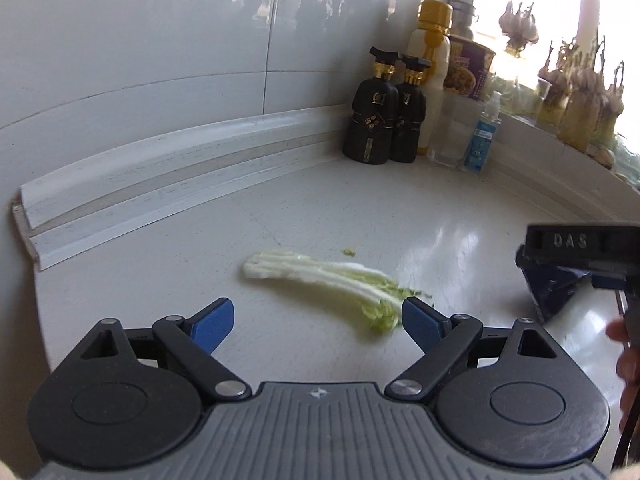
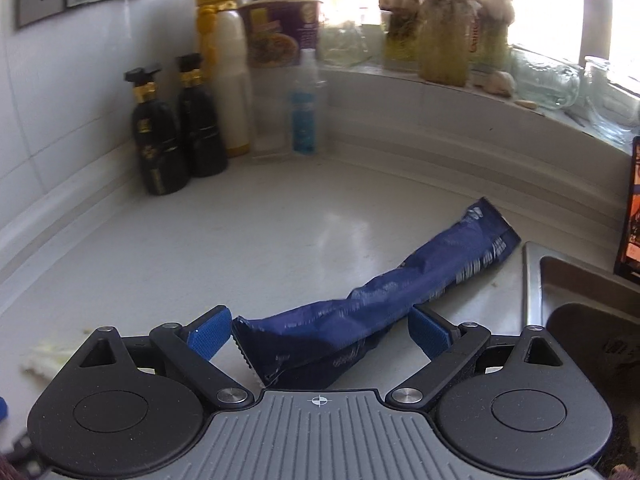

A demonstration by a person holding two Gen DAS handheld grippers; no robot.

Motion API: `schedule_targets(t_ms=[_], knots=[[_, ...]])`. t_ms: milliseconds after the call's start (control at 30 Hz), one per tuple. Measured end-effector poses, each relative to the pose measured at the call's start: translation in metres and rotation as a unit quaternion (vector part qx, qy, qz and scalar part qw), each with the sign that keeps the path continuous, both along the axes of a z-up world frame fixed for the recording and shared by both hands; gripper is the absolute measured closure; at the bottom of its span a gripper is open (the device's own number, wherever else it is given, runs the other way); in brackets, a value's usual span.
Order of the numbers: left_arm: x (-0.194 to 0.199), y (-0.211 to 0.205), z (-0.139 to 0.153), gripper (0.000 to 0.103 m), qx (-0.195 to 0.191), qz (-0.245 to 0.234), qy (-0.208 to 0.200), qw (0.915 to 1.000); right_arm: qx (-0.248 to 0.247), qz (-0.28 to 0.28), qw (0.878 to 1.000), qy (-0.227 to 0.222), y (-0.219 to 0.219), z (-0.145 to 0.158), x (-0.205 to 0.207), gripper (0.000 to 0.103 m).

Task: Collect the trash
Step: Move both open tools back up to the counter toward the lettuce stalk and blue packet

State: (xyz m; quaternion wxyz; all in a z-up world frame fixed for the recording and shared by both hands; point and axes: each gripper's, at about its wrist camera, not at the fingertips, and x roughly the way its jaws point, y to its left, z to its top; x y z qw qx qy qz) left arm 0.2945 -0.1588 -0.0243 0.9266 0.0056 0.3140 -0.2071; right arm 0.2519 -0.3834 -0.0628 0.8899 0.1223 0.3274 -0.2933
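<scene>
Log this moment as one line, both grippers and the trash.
left gripper: open, facing cabbage scrap | right gripper: open, jaws astride blue wrapper | nothing lifted

The blue wrapper (image 1: 554, 294) is half hidden behind the right gripper (image 1: 580, 256), cut off at three o'clock; bottle labels are blurred.

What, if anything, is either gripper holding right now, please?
Nothing. The left gripper stands open near the pale green cabbage stalk; the right gripper stands open around the crumpled dark blue wrapper.

Black gripper (image 1: 318, 320); blue pads (image 1: 214, 322)
</scene>
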Motion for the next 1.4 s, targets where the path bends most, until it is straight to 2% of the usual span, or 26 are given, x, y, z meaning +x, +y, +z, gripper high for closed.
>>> schedule_targets(t_ms=[100, 233, 300, 367, 433, 567, 667, 700, 767, 833, 900, 933, 1000, 1133, 1200, 1267, 1333, 1367, 1400], knots=[[0.007, -0.008, -0.004, 0.019, -0.003, 0.012, 0.010, 0.9999, 0.004, -0.013, 1.000, -0.001, -0.009, -0.001, -0.002, 0.009], [0.013, -0.020, -0.004, 0.022, 0.006, 0.030, 0.001, 0.9995, 0.007, -0.029, 0.999, -0.019, -0.014, 0.011, -0.014, 0.007], [0.015, -0.023, -0.004, 0.021, 0.005, 0.035, 0.001, 0.9994, 0.010, -0.016, 1.000, -0.023, -0.013, 0.015, -0.013, 0.007], [0.018, -0.028, -0.004, 0.022, 0.016, 0.043, 0.001, 0.9989, 0.009, -0.010, 1.000, -0.013, -0.018, 0.016, -0.005, 0.006], [0.018, -0.030, -0.004, 0.024, 0.026, 0.047, 0.001, 0.9985, 0.006, -0.035, 0.999, -0.004, -0.031, 0.014, 0.001, 0.006], [0.018, -0.033, -0.004, 0.026, 0.035, 0.057, -0.003, 0.9978, 0.051, -0.079, 0.996, -0.004, -0.064, 0.003, 0.009, 0.006], [0.017, -0.034, -0.004, 0.033, 0.040, 0.069, -0.003, 0.9968, 0.060, -0.084, 0.995, 0.001, -0.075, -0.007, 0.017, 0.008], [0.016, -0.034, -0.003, 0.036, 0.041, 0.071, -0.004, 0.9966, 0.058, -0.080, 0.995, 0.006, -0.077, -0.010, 0.020, 0.011], [0.015, -0.033, -0.003, 0.041, 0.040, 0.071, -0.005, 0.9966, 0.044, -0.071, 0.996, 0.008, -0.073, -0.014, 0.023, 0.022], [0.012, -0.034, -0.002, 0.053, 0.036, 0.064, -0.005, 0.9973, 0.020, -0.050, 0.998, 0.014, -0.066, -0.015, 0.025, 0.043], [0.010, -0.035, -0.001, 0.055, 0.036, 0.068, -0.005, 0.9970, 0.011, -0.026, 1.000, 0.010, -0.060, -0.014, 0.026, 0.060], [0.010, -0.034, -0.002, 0.056, 0.034, 0.068, -0.005, 0.9971, 0.009, -0.014, 1.000, 0.009, -0.057, -0.013, 0.025, 0.071], [0.010, -0.031, -0.002, 0.058, 0.025, 0.070, -0.005, 0.9972, 0.013, 0.009, 1.000, 0.008, -0.054, -0.010, 0.025, 0.078], [0.010, -0.023, -0.001, 0.064, 0.004, 0.076, 0.003, 0.9971, 0.015, 0.043, 0.999, 0.005, -0.044, -0.009, 0.024, 0.081], [0.011, -0.021, 0.000, 0.076, -0.003, 0.083, 0.007, 0.9965, 0.020, 0.055, 0.998, 0.003, -0.039, -0.009, 0.023, 0.081], [0.012, -0.017, 0.002, 0.081, -0.014, 0.086, 0.016, 0.9961, 0.033, 0.065, 0.997, -0.001, -0.035, -0.007, 0.021, 0.081], [0.013, -0.013, 0.004, 0.098, -0.021, 0.090, 0.020, 0.9956, 0.056, 0.075, 0.996, -0.007, -0.032, -0.005, 0.019, 0.082], [0.015, -0.010, 0.005, 0.103, -0.029, 0.086, 0.026, 0.9956, 0.069, 0.081, 0.994, -0.011, -0.030, -0.005, 0.018, 0.082], [0.017, -0.006, 0.005, 0.103, -0.042, 0.084, 0.037, 0.9949, 0.079, 0.086, 0.993, -0.014, -0.028, -0.004, 0.015, 0.083]])
